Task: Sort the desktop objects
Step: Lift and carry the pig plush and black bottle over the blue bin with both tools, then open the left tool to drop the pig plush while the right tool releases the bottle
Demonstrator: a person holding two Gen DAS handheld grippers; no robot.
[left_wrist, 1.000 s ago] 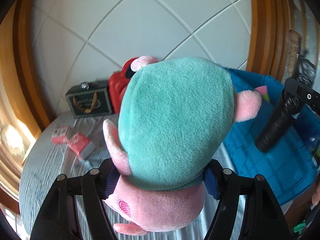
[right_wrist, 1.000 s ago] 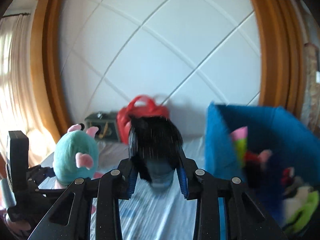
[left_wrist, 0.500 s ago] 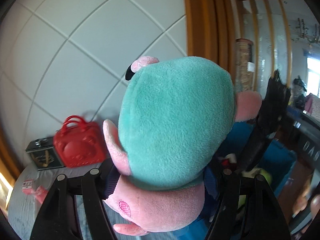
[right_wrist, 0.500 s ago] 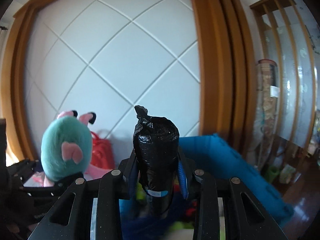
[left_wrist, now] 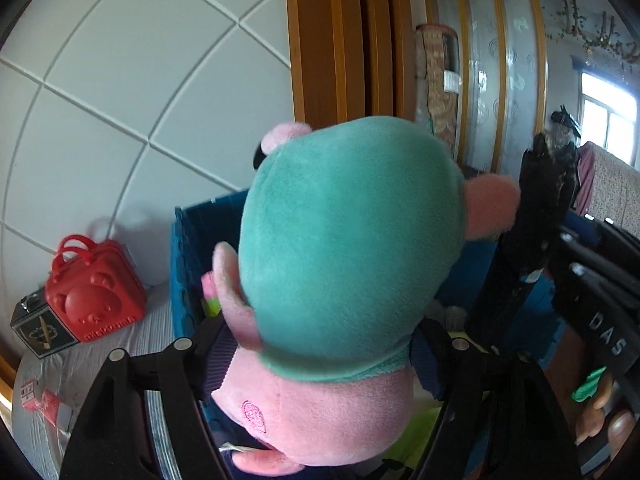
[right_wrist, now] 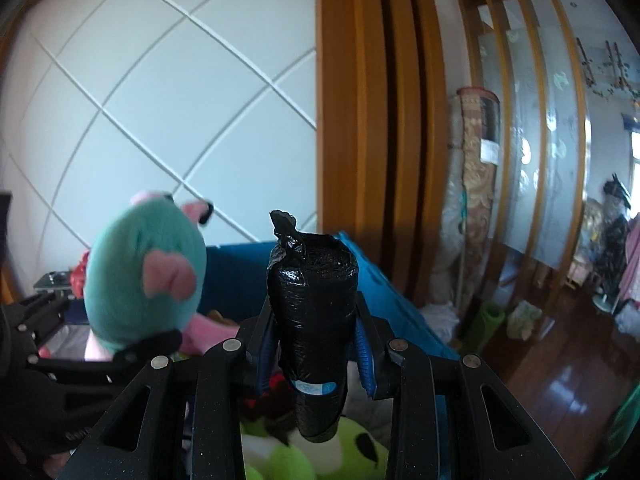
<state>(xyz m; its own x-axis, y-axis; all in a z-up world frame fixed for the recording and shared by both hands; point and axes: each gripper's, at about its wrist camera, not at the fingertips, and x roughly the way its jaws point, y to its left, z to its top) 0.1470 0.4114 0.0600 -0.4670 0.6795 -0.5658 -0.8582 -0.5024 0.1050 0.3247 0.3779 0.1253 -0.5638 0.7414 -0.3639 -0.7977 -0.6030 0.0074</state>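
Left wrist view is mostly blocked by the plush toy [left_wrist: 352,248], a teal-bodied thing with pink ears and a pink lower half, so you can't see much of what's behind it. The left gripper [left_wrist: 320,344] has the toy sitting between its fingers, with the blue pads against the pink part on both sides. Its jaws have just been opening a bit, but the toy is still up between them and I can't say for sure how firmly the pads press now. The toy hangs over the blue storage bin [left_wrist: 188,264], whose inside is nearly all hidden; only a sliver of something pink and green peeks out at the left wall. Off to the left on the striped tabletop [left_wrist: 120,340] sit a red bear-face bag [left_wrist: 94,300], a dark box [left_wrist: 38,328] just beside it, and pink cards [left_wrist: 42,400] cut off by the frame edge.

Right wrist view is clearer. The right gripper [right_wrist: 316,356] is clamped around a black plastic-wrapped roll [right_wrist: 314,320], standing upright between the pads, with its crumpled tip sticking up. Its lower end hangs over the bin's contents, where a lime green plush [right_wrist: 304,452] shows, partly covered by the gripper frame. The teal toy is blurry on the left here.
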